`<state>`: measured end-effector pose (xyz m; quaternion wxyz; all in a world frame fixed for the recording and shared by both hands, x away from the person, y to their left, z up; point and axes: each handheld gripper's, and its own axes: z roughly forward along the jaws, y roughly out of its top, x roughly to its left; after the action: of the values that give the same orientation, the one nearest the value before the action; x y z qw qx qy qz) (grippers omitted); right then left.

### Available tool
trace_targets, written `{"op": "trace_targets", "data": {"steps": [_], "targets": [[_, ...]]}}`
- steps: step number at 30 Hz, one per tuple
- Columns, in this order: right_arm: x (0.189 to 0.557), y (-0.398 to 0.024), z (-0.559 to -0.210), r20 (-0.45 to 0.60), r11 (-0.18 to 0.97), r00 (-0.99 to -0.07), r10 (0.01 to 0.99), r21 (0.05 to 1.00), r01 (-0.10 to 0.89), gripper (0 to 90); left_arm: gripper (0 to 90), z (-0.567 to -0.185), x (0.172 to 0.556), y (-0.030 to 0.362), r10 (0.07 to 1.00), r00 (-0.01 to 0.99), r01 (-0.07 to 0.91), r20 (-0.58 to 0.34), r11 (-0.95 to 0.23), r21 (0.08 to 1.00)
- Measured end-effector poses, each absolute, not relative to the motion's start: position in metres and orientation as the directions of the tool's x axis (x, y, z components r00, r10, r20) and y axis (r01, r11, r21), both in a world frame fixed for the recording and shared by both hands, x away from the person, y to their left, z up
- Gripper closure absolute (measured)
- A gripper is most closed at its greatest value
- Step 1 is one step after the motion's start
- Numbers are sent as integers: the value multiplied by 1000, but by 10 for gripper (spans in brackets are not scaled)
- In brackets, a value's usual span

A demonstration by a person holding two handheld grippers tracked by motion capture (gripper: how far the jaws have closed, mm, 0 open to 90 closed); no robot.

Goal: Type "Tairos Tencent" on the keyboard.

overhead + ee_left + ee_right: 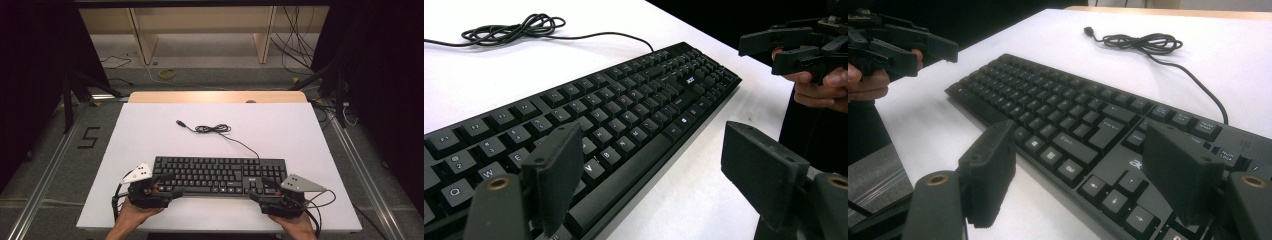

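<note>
A black keyboard [220, 175] lies flat near the front of the white table [150, 130], its cable [215, 129] coiled behind it. My left gripper [167, 189] is open at the keyboard's front left corner; in the left gripper view one jaw hangs over the keys [624, 110] and the other over the bare table. My right gripper [260, 190] is open at the front right corner, its jaws astride the arrow keys [1118, 200] in the right gripper view. Nothing is held. Each gripper view also catches the other gripper farther off: the right one [791, 47] and the left one [903, 47].
The cable ends in a loose USB plug [180, 123] behind the keyboard. A wooden strip [215, 96] borders the table's far edge. Beyond it stand wooden shelf legs [142, 40] with loose wires [295, 45] on the floor.
</note>
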<state>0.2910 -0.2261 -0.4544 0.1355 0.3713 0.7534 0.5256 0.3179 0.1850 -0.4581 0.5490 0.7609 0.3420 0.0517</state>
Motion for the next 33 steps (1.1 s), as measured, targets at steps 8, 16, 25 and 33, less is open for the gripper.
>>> {"op": "trace_targets", "data": {"steps": [8,16,25,33], "targets": [[291,-226,-454,185,172,-688,701,893,415,306,248,-458,318,185,579,760,463,-295,-164,871],[292,-223,-454,184,175,-691,699,893,415,307,248,-458,318,185,582,758,464,-295,-163,871],[299,-210,-451,181,190,-703,688,889,416,308,248,-459,320,188,609,736,476,-295,-156,866],[310,-188,-449,177,221,-721,669,880,421,310,249,-459,323,193,642,704,495,-303,-139,858]]}}
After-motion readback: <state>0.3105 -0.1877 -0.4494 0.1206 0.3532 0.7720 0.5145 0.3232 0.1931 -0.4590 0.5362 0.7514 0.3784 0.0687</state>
